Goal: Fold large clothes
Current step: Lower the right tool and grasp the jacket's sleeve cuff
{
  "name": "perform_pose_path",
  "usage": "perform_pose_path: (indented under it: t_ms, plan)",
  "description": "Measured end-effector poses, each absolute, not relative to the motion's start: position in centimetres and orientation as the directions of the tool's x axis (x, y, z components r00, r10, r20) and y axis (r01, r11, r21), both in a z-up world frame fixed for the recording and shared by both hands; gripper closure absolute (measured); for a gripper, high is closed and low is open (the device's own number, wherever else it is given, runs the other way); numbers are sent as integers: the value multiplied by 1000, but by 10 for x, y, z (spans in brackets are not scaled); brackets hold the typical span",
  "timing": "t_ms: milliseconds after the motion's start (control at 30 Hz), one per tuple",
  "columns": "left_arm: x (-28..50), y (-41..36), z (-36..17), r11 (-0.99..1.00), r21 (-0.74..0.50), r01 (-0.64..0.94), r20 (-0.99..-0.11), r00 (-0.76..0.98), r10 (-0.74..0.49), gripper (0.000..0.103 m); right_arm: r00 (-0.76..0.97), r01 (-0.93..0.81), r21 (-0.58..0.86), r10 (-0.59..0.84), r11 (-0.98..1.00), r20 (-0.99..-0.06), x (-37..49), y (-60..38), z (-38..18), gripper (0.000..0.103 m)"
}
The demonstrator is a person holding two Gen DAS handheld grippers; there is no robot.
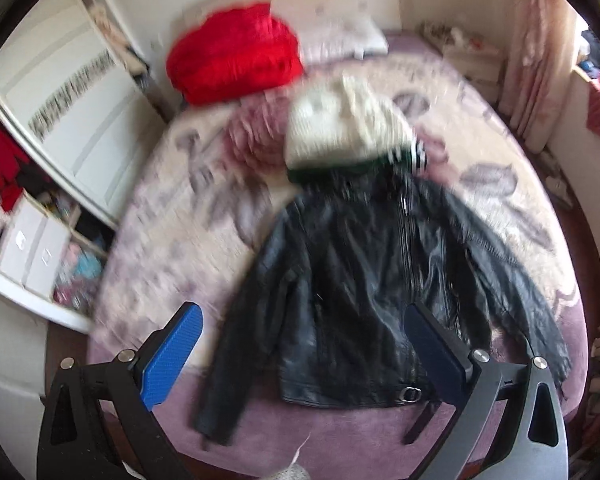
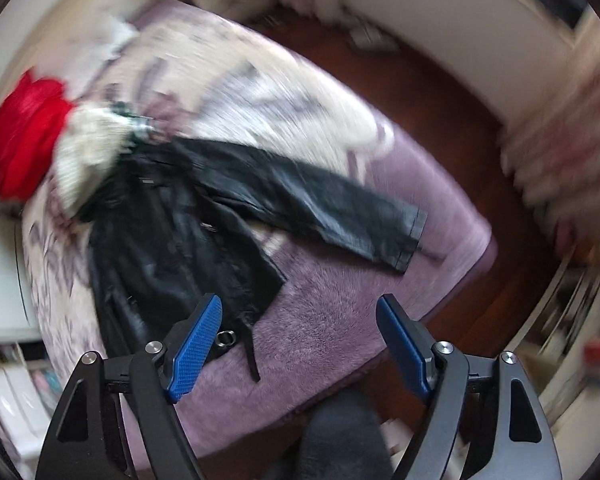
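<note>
1. Left wrist view: black leather jacket [image 1: 364, 280] lies spread flat, front up, on the bed [image 1: 172, 216], its hem nearest me.
2. Left gripper [image 1: 304, 354] and right gripper [image 2: 300, 344] hang wide apart — both empty.
3. I'd pinch one sleeve [image 2: 332, 212] cuff first — fold it inward across the jacket's chest.

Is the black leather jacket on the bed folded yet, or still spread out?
Spread out, not folded. The black leather jacket lies flat on the purple bed cover, both sleeves extended away from the body.

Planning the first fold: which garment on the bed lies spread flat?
The black jacket, sleeves out, nearest both open grippers. The red one and the white knit sit bunched behind it.
</note>
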State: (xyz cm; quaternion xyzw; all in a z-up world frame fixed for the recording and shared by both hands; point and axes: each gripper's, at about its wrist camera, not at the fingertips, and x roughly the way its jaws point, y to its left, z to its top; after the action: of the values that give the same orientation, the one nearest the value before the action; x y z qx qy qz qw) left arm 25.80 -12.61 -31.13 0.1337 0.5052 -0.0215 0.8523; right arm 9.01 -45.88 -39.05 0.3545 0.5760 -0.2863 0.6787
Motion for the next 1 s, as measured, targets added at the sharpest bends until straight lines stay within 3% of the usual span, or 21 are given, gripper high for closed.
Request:
perform_pose_path:
  t_ms: [233, 400, 433, 467, 500, 633, 700, 733, 767, 867, 900, 967, 1000]
  plan:
    - [285, -155, -450, 965, 209, 159, -935, 323, 149, 0, 214, 943, 275, 291, 188, -932, 49, -517, -622, 22]
    - [294, -165, -500, 957, 225, 181, -944, 283, 168, 0, 426, 904, 401, 254, -148, -868, 27, -534, -719, 24]
    - [297, -167, -508, 957, 225, 185, -945, 281, 168, 0, 468, 879, 431, 198, -205, -861, 23, -539, -727, 42]
    - [301, -170, -512, 956, 223, 189, -946, 278, 166, 0, 492, 859, 452, 141, -240, -859, 21, -542, -729, 81]
    - [302, -171, -516, 956, 220, 196, -948, 275, 162, 0, 445, 879, 418, 81, -230, -892, 22, -546, -723, 94]
    - [303, -176, -528, 951, 224, 214, -946, 283, 159, 0, 434, 880, 448, -115, -159, -893, 31, -557, -683, 96]
    - [306, -179, -538, 949, 229, 218, -949, 267, 168, 0, 424, 897, 432, -101, -94, -900, 44, -563, -690, 91]
    - [307, -178, -543, 951, 225, 213, -952, 254, 168, 0, 418, 903, 420, -45, -89, -908, 51, -564, -701, 79]
    - [310, -180, -546, 953, 222, 207, -955, 244, 170, 0, 432, 897, 427, 23, -114, -901, 55, -567, -721, 61]
    - [315, -179, -555, 957, 219, 188, -956, 238, 172, 0, 566, 801, 547, 12, -242, -824, 57, -573, -748, 50]
    - [317, -179, -559, 956, 226, 186, -954, 240, 179, 0, 586, 778, 567, -13, -270, -810, 57, -575, -748, 51]
    - [322, -179, -565, 957, 228, 178, -952, 245, 181, 0, 598, 736, 597, -106, -320, -794, 59, -573, -744, 92]
    - [325, -178, -567, 956, 235, 173, -951, 244, 189, 0, 591, 734, 597, -127, -326, -796, 62, -572, -743, 93]
